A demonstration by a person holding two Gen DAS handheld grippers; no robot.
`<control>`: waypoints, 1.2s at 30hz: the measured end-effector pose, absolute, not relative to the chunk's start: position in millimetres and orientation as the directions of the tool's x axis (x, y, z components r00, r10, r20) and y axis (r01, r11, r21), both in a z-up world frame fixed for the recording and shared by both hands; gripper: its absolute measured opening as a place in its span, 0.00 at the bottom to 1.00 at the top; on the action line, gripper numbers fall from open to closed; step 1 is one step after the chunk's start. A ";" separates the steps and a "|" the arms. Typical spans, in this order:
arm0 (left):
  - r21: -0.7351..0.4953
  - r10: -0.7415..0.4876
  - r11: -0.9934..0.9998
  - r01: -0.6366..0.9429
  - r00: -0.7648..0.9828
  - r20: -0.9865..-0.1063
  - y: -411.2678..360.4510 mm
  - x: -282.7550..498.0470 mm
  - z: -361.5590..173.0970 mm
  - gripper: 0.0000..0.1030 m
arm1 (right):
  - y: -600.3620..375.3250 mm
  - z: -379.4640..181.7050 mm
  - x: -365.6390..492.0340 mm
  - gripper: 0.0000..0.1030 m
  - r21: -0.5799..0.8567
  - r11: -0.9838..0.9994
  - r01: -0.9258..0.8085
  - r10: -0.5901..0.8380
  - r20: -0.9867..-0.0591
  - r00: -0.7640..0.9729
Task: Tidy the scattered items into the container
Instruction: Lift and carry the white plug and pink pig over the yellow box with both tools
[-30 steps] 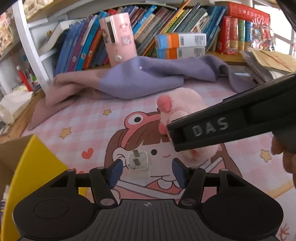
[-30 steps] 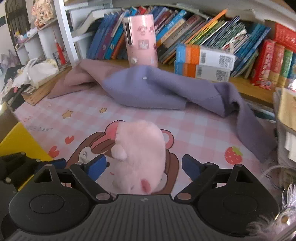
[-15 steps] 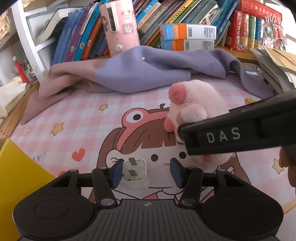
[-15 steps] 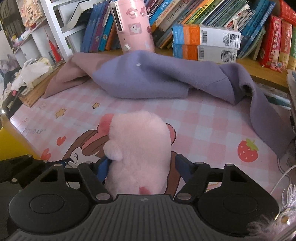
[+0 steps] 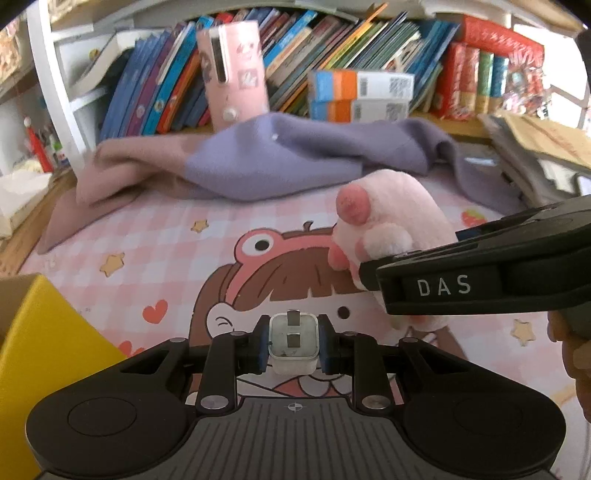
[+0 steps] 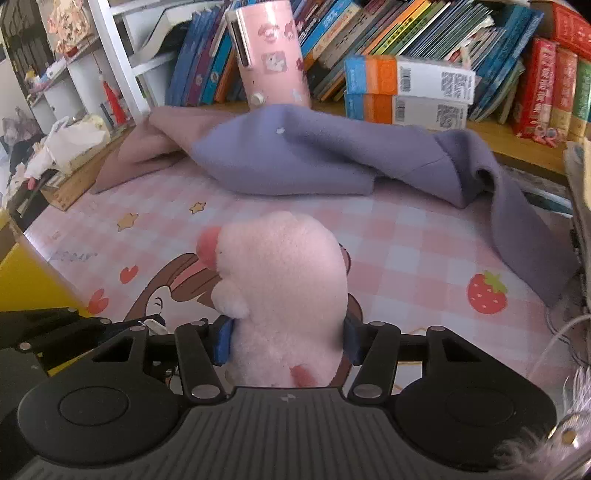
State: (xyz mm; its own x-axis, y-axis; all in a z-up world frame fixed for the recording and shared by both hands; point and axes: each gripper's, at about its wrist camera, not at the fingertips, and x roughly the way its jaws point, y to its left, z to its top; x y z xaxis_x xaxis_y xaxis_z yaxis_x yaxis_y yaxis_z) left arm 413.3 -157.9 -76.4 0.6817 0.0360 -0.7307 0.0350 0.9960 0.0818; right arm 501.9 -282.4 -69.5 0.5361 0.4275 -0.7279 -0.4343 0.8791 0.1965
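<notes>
My left gripper is shut on a small white charger plug, its two metal prongs facing up, just above the pink cartoon mat. My right gripper is shut on a pink plush toy that fills the space between its blue pads. In the left wrist view the plush toy sits to the right, held by the right gripper's black body. A yellow container stands at the left edge; it also shows in the right wrist view.
A purple and mauve cloth lies crumpled along the back of the mat. Behind it stand a pink cylinder, rows of books and orange-blue boxes. Papers pile at the right. White cables hang at the right edge.
Both grippers have closed: the left on the charger plug, the right on the plush toy. Both objects have lifted slightly off the mat.
</notes>
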 end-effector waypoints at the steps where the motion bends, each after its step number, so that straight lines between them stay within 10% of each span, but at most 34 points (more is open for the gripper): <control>1: 0.076 0.030 0.996 0.037 0.685 -0.728 -158.1 409.6 -72.4 0.23 | -284.8 -66.9 498.4 0.52 0.196 0.881 -0.431 0.426 -0.724 0.542; 36: -0.148 -0.292 0.956 0.253 0.793 -0.535 -99.3 201.2 30.7 0.23 | -298.3 37.8 253.2 0.52 0.099 0.926 -0.366 0.346 -0.614 0.710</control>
